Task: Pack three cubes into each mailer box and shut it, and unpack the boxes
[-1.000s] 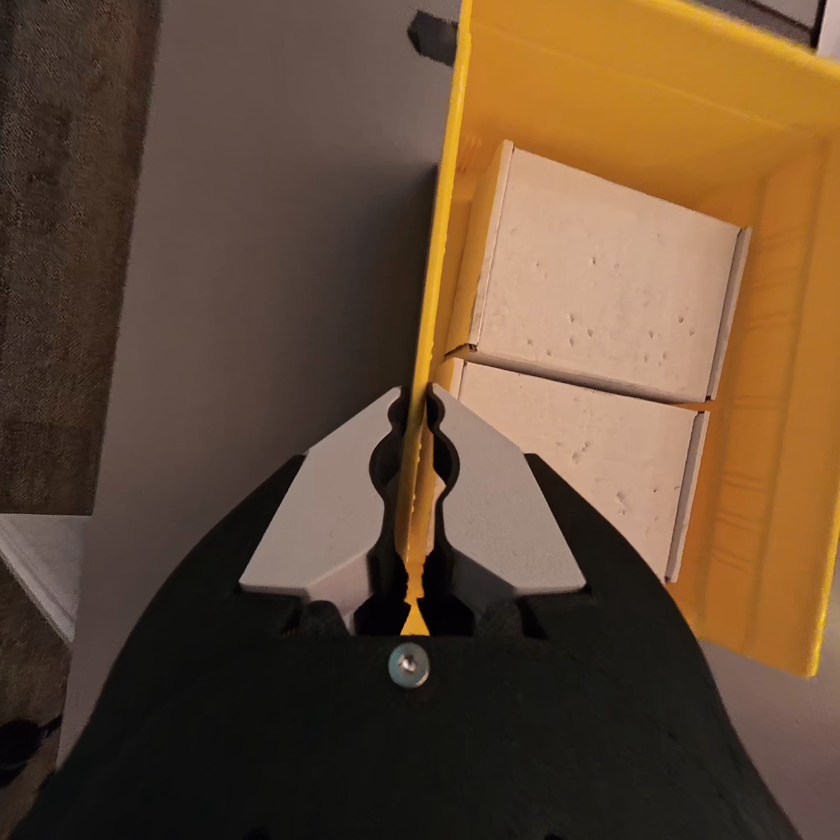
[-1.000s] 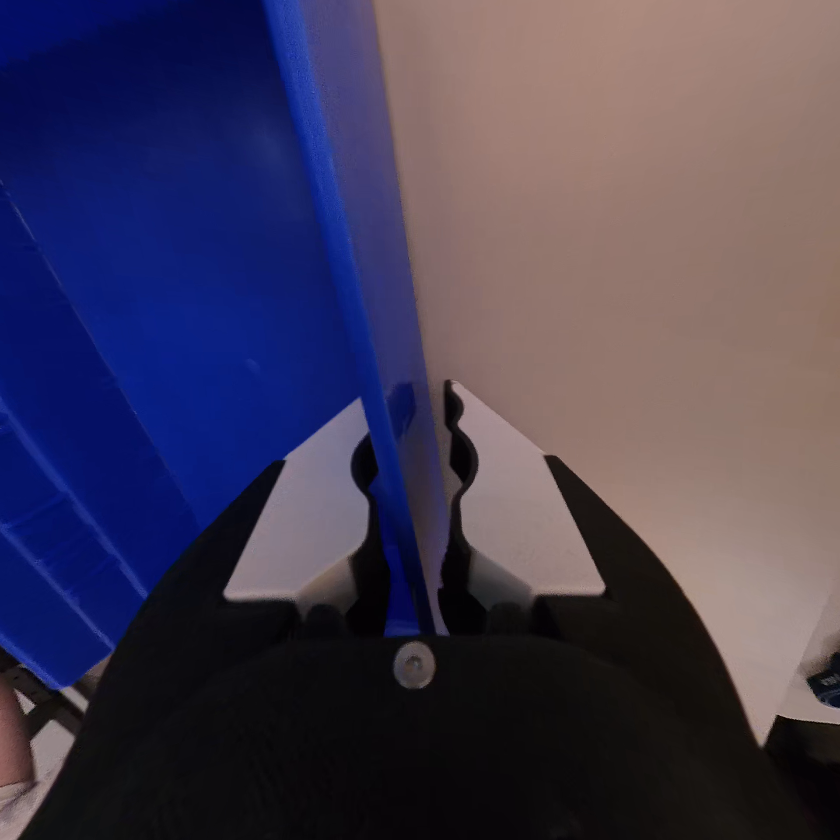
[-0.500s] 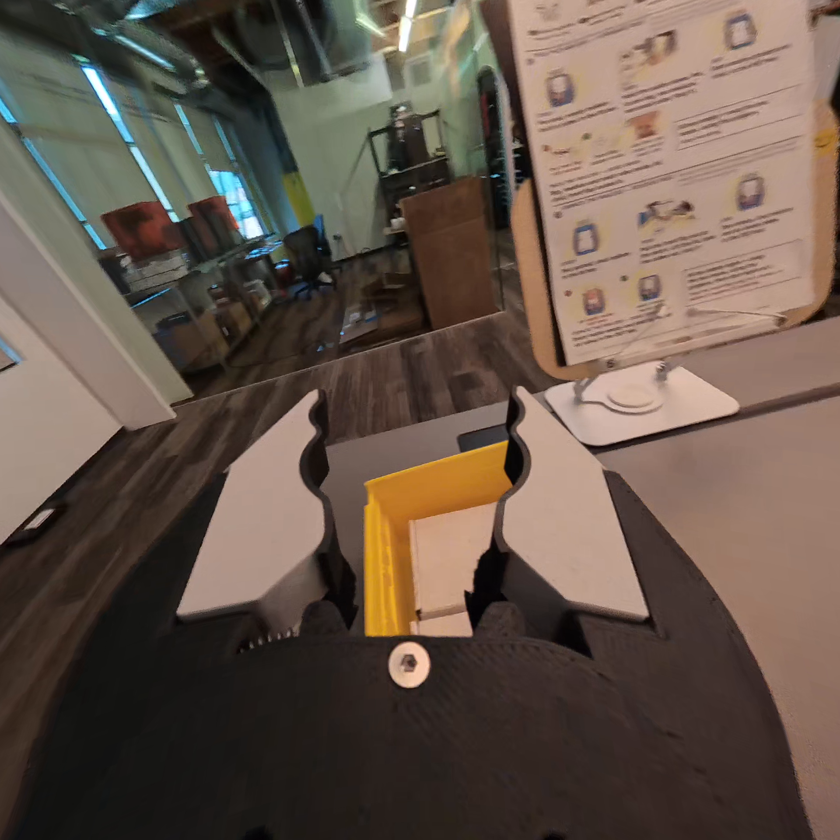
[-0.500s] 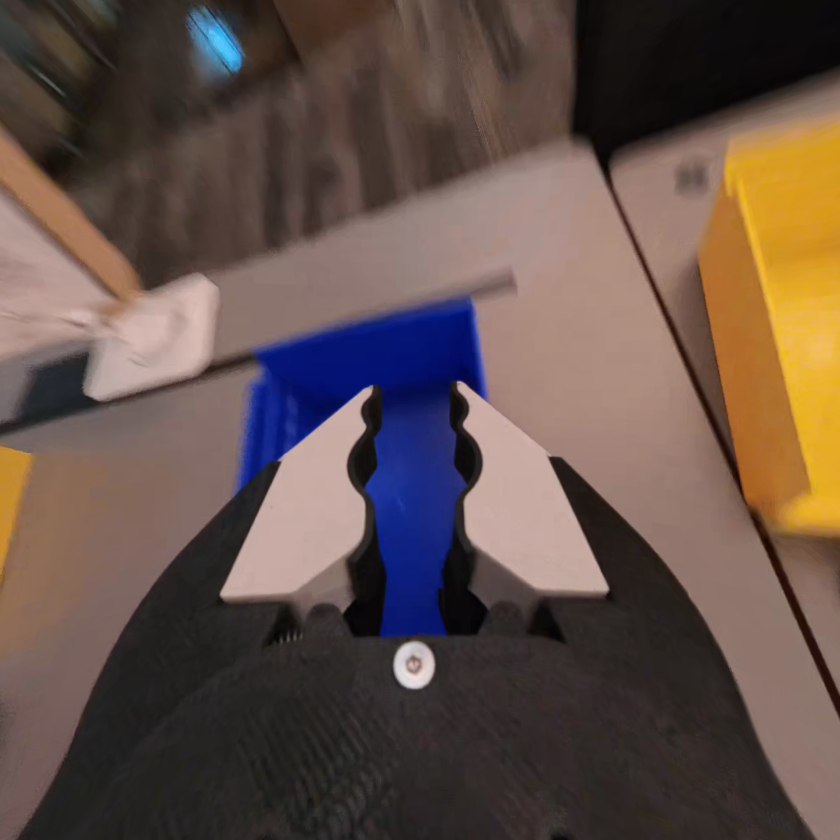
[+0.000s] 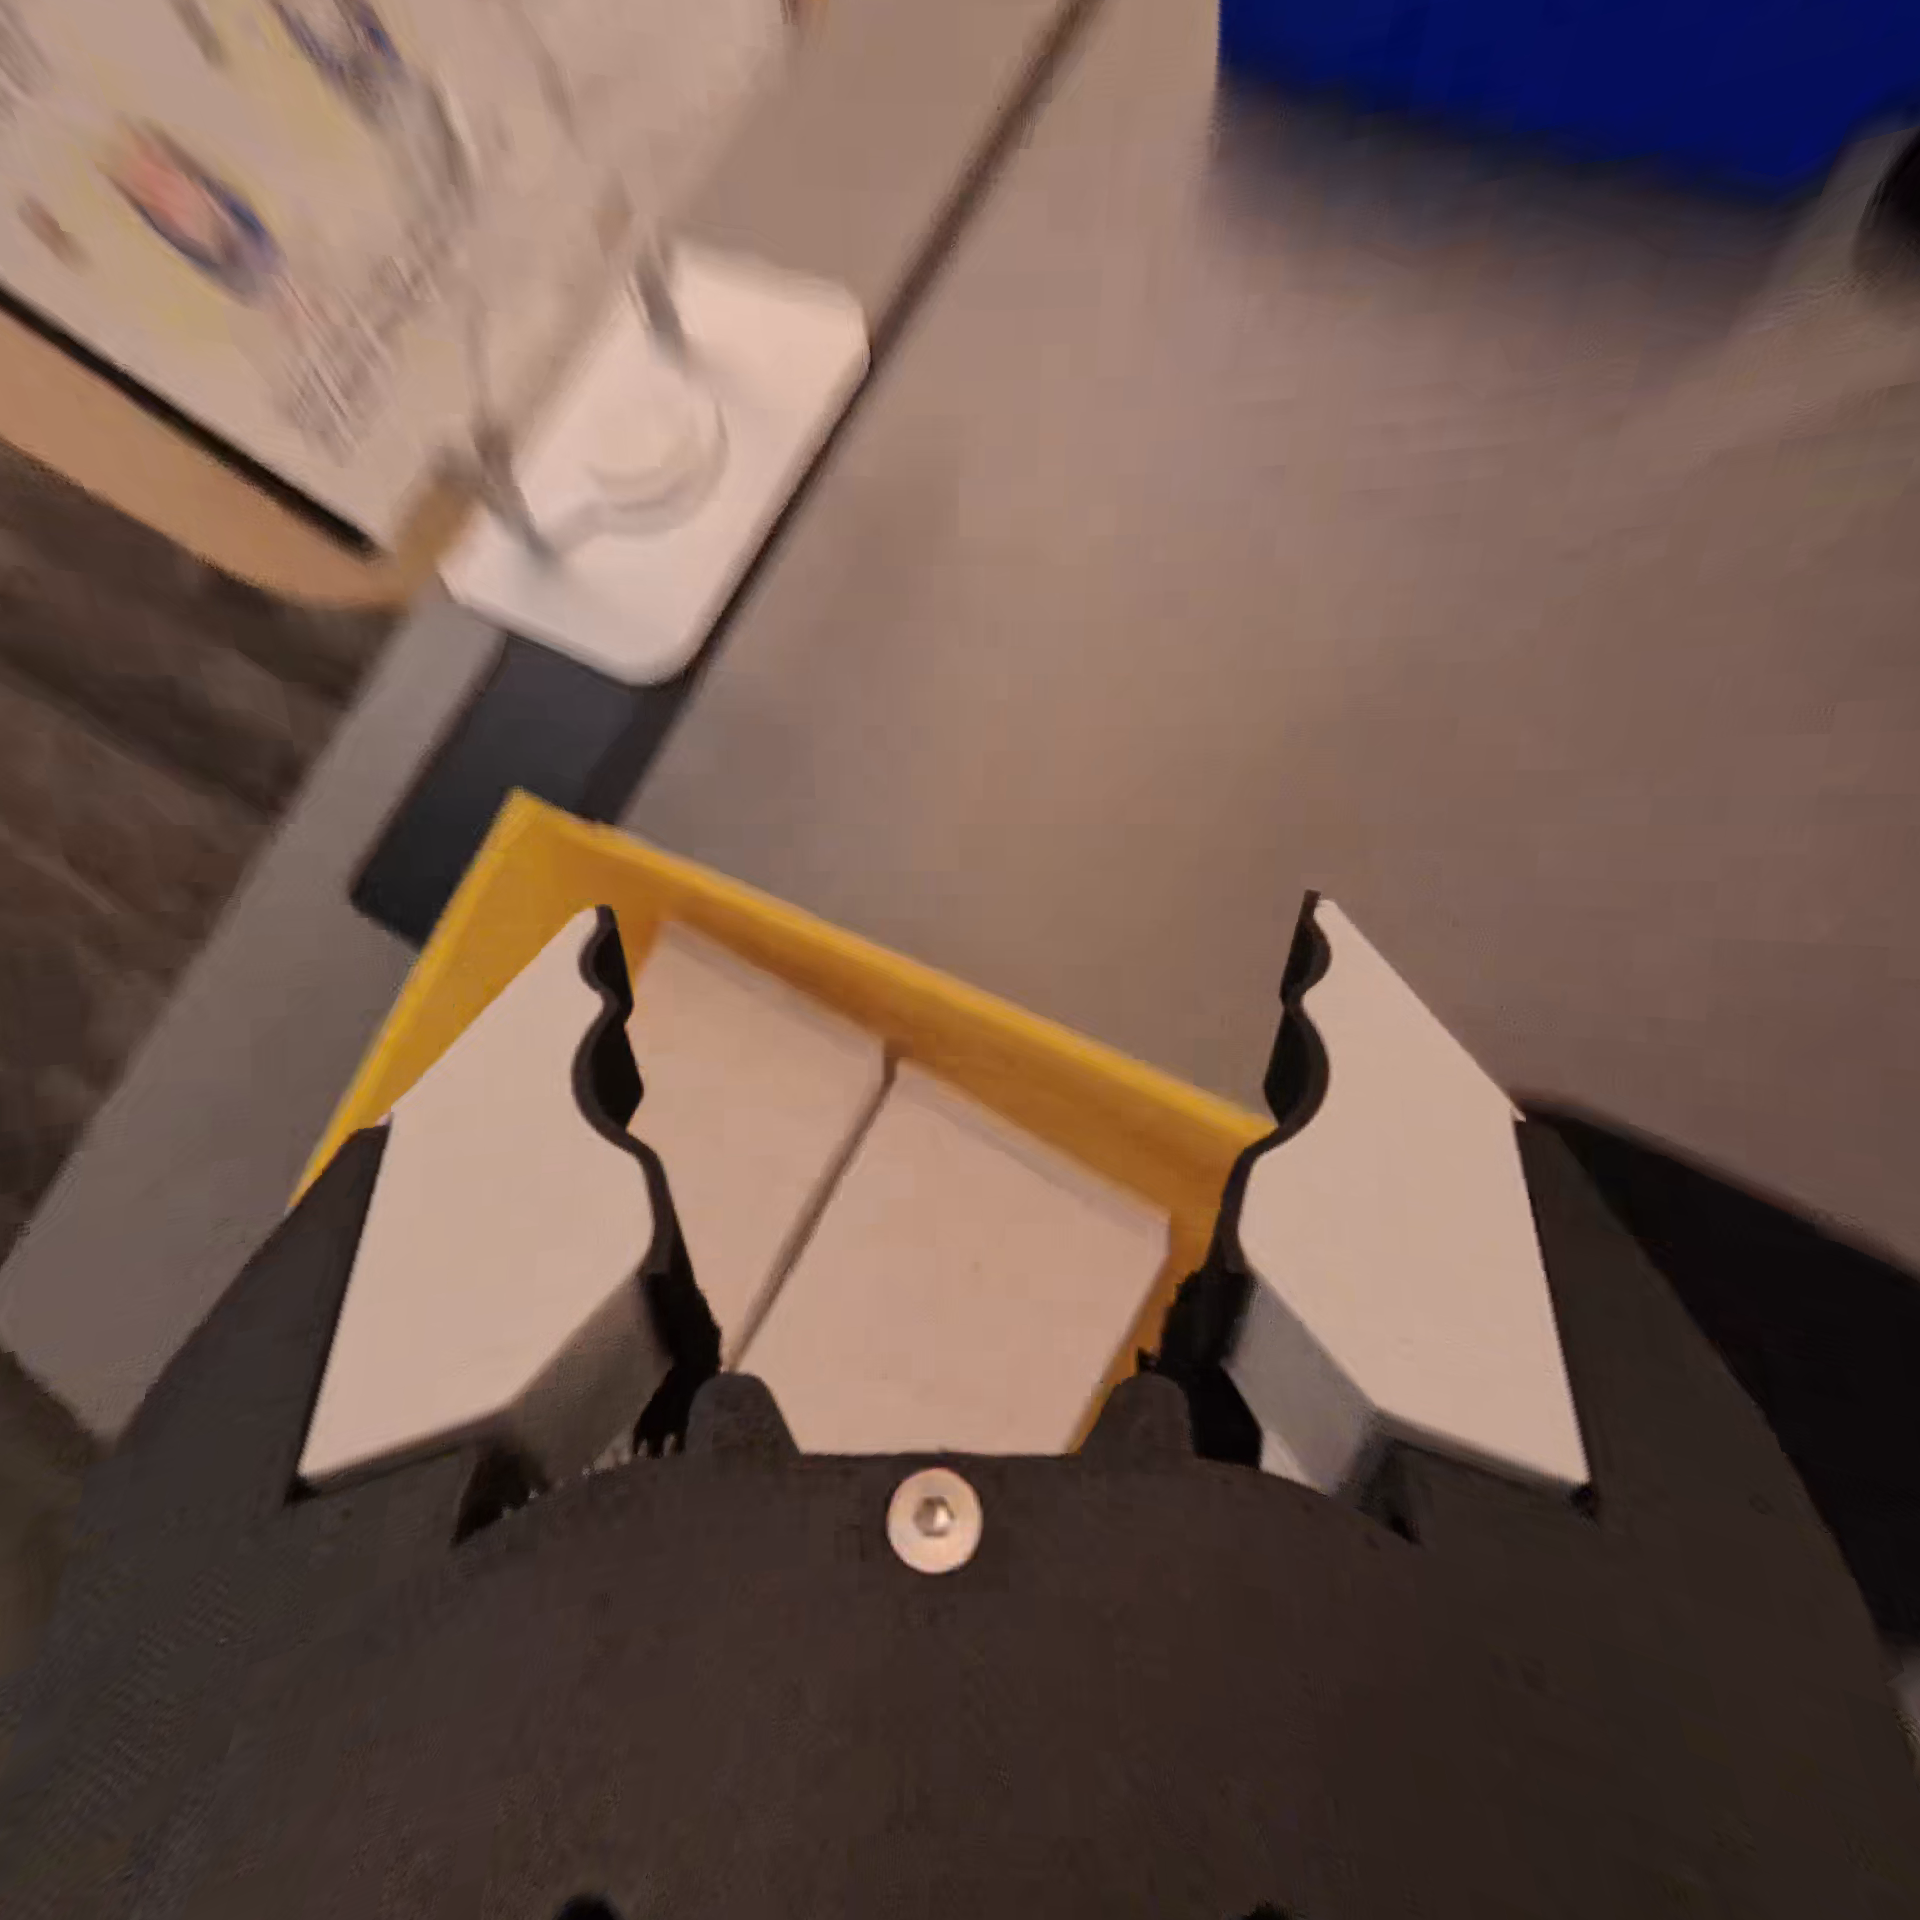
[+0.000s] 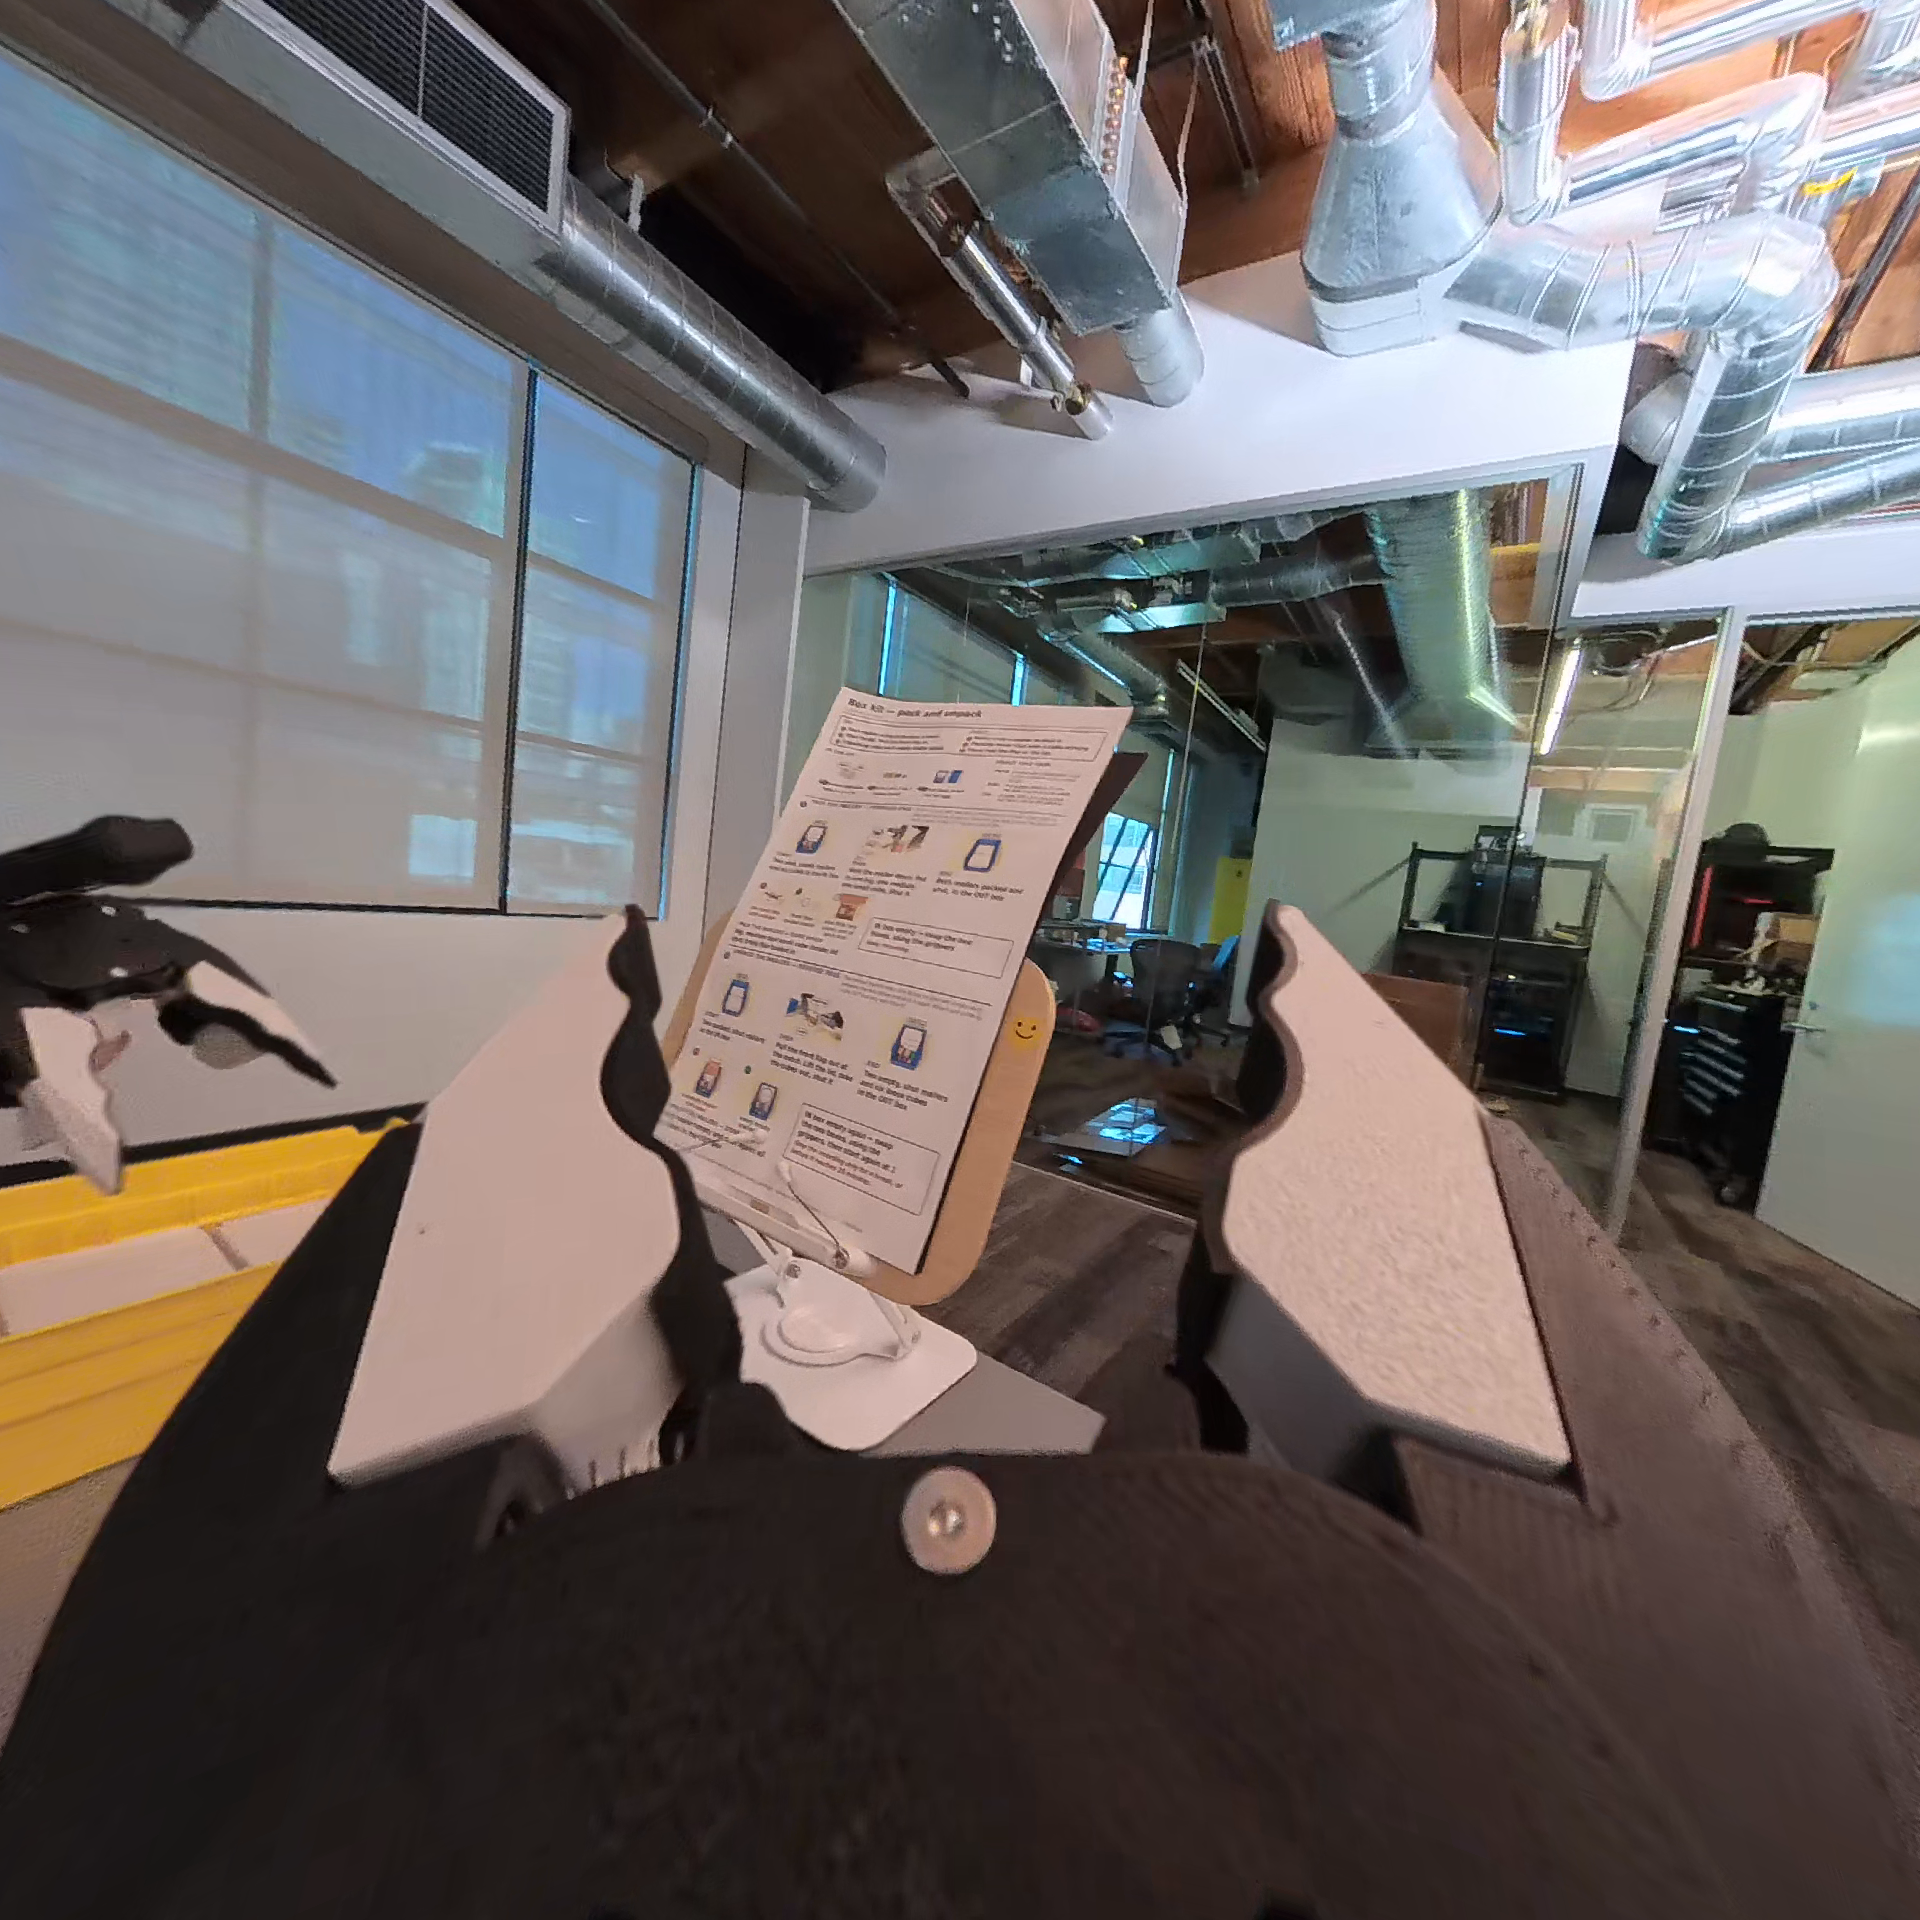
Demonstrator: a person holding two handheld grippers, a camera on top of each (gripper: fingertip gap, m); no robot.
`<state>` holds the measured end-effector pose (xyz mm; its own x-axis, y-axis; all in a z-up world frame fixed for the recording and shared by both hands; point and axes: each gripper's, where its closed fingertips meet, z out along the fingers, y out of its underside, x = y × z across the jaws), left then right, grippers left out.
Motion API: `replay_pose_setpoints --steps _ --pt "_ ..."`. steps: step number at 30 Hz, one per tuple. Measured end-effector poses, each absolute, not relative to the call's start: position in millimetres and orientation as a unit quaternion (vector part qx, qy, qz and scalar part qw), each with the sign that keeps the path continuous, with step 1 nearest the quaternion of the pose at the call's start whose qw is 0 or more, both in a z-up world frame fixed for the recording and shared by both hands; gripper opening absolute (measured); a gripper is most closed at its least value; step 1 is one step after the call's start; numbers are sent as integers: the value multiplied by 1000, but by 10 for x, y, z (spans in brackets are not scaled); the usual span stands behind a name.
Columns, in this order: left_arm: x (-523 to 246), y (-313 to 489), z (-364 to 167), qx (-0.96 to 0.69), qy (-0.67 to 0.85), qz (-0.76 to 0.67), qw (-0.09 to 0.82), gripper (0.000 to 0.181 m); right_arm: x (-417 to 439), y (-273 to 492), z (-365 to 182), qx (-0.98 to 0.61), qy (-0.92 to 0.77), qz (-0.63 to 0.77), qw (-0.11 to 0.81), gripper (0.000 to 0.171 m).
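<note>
- Two closed white mailer boxes [image 5: 831, 1174] lie side by side in the yellow bin [image 5: 935, 997] on the grey table [image 5: 1247, 623].
- Our left gripper [image 5: 951, 1023] hovers over them, jaws spread wide and empty.
- Our right gripper [image 6: 951, 1023], equally agape and empty, faces the instruction sheet [image 6: 883, 966].
- We judge a box pickup comes next: lower, straddle one, close.
</note>
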<state>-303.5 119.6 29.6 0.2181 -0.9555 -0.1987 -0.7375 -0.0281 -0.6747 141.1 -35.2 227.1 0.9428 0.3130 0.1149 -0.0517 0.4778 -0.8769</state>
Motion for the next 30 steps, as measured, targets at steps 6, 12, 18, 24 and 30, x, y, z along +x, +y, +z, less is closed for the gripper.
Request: replay_pose_setpoints --steps 6,12,18,24,30 --pt "-3781 1182 -454 -726 670 -34 150 124 1378 -241 2187 -524 -133 106 834 111" --pt "-4069 1182 -858 -705 705 22 69 123 1305 -141 2092 -546 -151 80 820 111" --pt "-4216 1179 -1057 -700 713 21 37 121 1317 -103 2061 -552 -152 79 816 111" --pt "-4285 1226 -1184 -691 722 34 31 120 1396 -87 2040 -556 -141 81 815 111" --pt "-4284 1238 -1249 -679 732 44 32 122 1480 -69 1995 -563 -130 82 812 110"
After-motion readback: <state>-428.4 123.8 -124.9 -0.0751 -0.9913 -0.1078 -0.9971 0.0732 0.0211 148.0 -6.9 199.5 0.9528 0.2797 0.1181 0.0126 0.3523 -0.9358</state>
